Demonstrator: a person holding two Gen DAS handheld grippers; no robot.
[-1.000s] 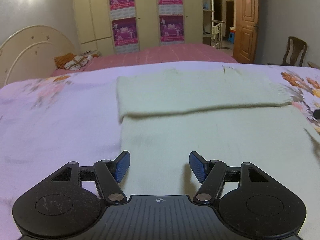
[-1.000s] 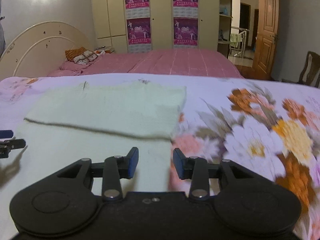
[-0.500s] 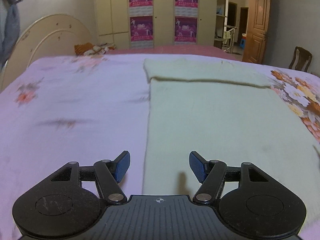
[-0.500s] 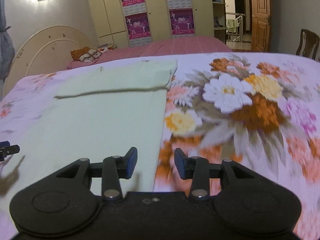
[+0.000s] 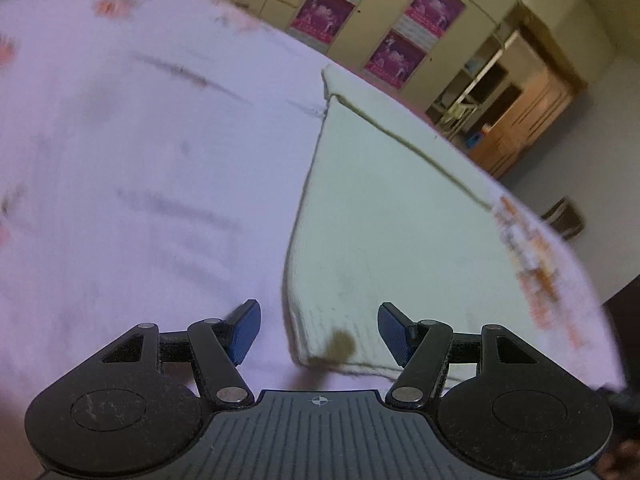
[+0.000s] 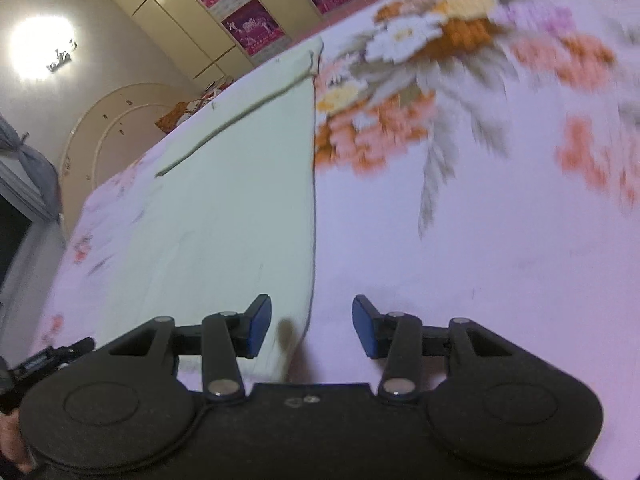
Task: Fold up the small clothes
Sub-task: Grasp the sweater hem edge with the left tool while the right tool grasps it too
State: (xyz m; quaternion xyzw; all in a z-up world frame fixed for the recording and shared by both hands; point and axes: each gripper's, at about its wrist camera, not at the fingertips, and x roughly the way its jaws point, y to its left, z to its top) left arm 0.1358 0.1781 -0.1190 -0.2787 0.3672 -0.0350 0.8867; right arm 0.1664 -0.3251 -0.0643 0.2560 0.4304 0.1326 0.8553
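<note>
Between the spread pads of the left gripper, in the left wrist view, sits the near left corner of the pale green garment, lying flat on the lilac floral bedsheet with its far end already folded over. The jaws stand apart and clamp nothing. The risk here: closing too deep could pinch the sheet along with the ribbed hem, dragging bedding into the fold.

In the right wrist view, the right gripper is also apart and empty, straddling the garment's right edge near its near corner. Its span looks narrower than the left's, so it may catch only one layer, and an uneven lift would skew the fold.
</note>
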